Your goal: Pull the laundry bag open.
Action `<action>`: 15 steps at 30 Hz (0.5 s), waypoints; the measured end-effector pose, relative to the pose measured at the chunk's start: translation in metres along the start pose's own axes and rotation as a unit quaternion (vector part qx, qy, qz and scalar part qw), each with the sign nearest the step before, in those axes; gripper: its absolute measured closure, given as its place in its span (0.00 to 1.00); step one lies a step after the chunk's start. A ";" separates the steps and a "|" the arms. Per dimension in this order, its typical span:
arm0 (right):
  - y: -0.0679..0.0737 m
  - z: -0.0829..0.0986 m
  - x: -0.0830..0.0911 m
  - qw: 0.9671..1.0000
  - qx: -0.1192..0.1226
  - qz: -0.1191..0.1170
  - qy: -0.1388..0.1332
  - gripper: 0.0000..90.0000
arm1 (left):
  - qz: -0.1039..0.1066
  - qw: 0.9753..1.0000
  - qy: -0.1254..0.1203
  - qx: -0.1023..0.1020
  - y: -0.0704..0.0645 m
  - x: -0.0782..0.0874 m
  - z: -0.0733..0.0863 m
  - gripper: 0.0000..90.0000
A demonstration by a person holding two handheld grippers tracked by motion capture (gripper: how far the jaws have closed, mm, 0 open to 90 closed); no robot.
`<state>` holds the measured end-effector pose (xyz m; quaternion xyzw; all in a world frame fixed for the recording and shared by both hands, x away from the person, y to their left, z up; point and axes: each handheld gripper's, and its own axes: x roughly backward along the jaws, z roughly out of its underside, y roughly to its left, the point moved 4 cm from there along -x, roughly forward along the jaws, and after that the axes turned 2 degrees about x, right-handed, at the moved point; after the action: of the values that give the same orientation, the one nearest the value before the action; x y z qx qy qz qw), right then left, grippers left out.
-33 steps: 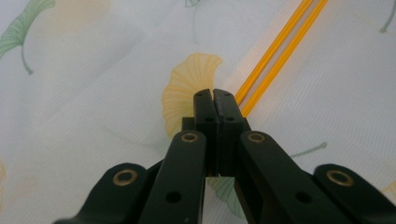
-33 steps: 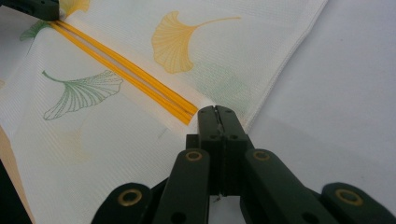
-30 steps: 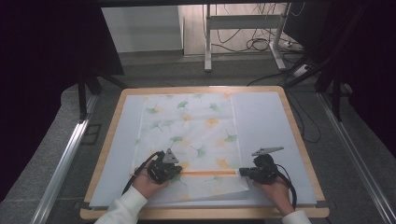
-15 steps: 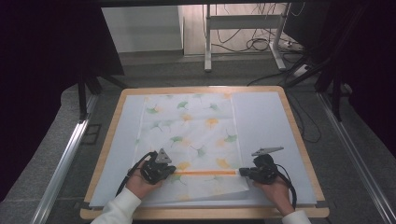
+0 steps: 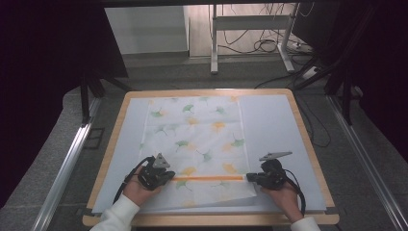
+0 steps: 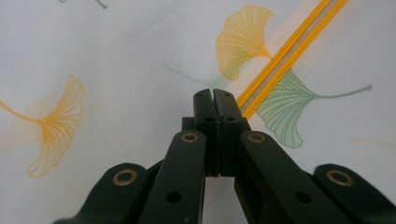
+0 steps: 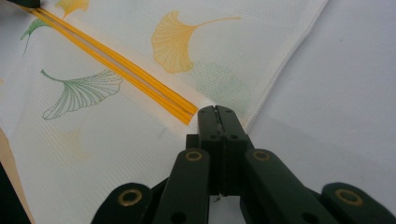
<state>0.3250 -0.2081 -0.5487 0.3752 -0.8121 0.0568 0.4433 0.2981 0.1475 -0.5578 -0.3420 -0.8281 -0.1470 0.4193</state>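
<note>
A white cloth [image 5: 197,130] printed with green and orange ginkgo leaves lies flat on the pale blue mat [image 5: 274,125]. Its near part is folded over, so an orange-striped hem [image 5: 209,178] runs left to right. My left gripper [image 5: 169,178] is shut on the hem's left end, and my right gripper [image 5: 250,177] is shut on its right end at the cloth's corner. In the left gripper view the jaws [image 6: 214,93] meet where the orange stripes [image 6: 285,46] end. In the right gripper view the jaws [image 7: 216,109] pinch the corner beside the stripes [image 7: 140,79].
The mat covers a wooden-rimmed table [image 5: 308,139]. Bare mat lies to the right of the cloth [image 7: 350,93] and to its left [image 5: 127,139]. Metal rails [image 5: 67,163] flank the table. A desk frame and cables [image 5: 260,45] stand on the floor beyond.
My left gripper has slid a little to the left along the hem line, and the striped edge now lies straighter. The right gripper has stayed put.
</note>
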 end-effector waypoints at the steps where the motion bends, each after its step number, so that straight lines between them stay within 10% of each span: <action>1: 0.000 0.000 0.000 1.000 0.000 0.000 0.000 0.99 | 0.000 1.000 0.000 0.002 0.000 0.000 0.000 1.00; 15: 0.000 0.000 0.000 1.000 0.001 0.000 0.000 0.99 | -0.012 1.000 0.000 0.018 0.011 0.009 0.013 1.00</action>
<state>0.3250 -0.2081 -0.5487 0.3751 -0.8121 0.0577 0.4432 0.2936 0.1663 -0.5589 -0.3242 -0.8347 -0.1369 0.4236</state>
